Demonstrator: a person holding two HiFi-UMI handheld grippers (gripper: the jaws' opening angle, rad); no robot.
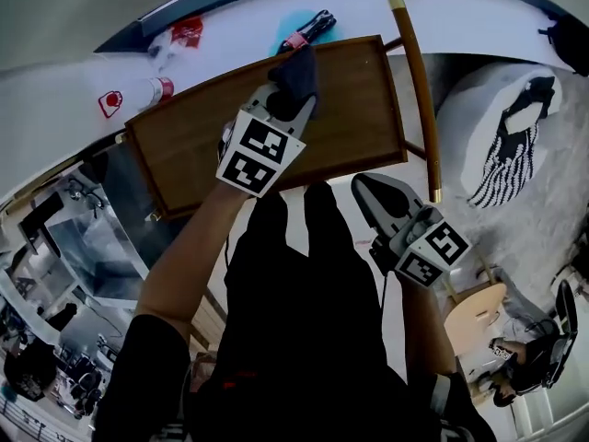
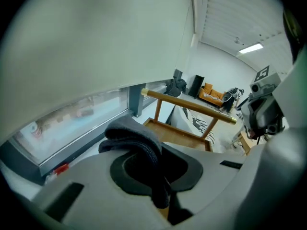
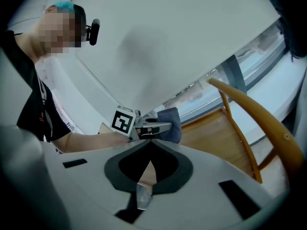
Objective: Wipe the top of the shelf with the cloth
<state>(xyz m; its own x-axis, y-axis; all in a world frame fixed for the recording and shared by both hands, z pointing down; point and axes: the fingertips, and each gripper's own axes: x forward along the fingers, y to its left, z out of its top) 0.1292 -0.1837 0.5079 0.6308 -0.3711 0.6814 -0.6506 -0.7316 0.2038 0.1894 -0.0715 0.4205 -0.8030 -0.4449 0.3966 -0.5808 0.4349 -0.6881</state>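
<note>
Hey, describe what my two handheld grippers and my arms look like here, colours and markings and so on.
The left gripper and right gripper both have light grey moulded bodies with dark, nearly black pads at the jaws. Each carries a white cube printed with black square markers. The person wears black short sleeves, and the forearms are bare.

Dark grey bunched cloth (image 1: 296, 74) at the far edge of the brown wooden shelf (image 1: 359, 122) top.

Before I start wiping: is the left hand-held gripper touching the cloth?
Touching. The left gripper view shows the dark cloth pinched between the jaws of the left hand-held gripper.
</note>
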